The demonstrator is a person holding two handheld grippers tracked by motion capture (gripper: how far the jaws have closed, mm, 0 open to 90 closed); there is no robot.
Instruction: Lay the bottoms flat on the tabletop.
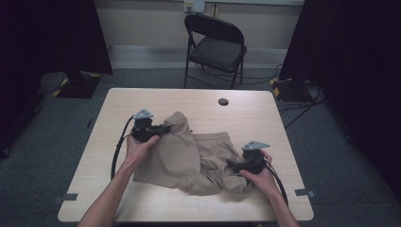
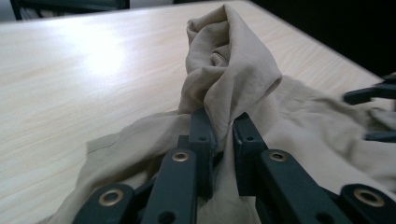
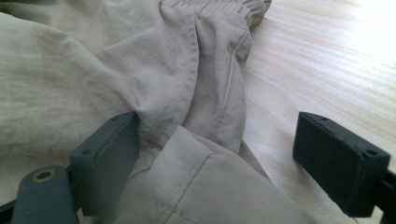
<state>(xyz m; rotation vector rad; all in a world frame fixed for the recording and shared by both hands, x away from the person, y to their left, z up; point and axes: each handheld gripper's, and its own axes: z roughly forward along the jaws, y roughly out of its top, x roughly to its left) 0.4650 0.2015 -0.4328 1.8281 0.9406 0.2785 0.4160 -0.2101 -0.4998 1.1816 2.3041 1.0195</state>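
Soft, light and floppy, the tan shorts [image 1: 189,156] lie on the counter [image 1: 142,101] – bunched fabric clenched in the left tool [image 2: 223,128], the right tool [image 3: 215,158] gaping over the seamed edge – best pinched at hems.

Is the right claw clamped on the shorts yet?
No, in the right gripper view the right claw stands wide open, with a fold of the tan shorts lying loose between its jaws.

We can read no text, label, brand, number or sign anywhere in these views. The khaki garment [image 1: 189,156] bears no legible tag. The wooden table [image 1: 265,118] carries no marking we can make out either.
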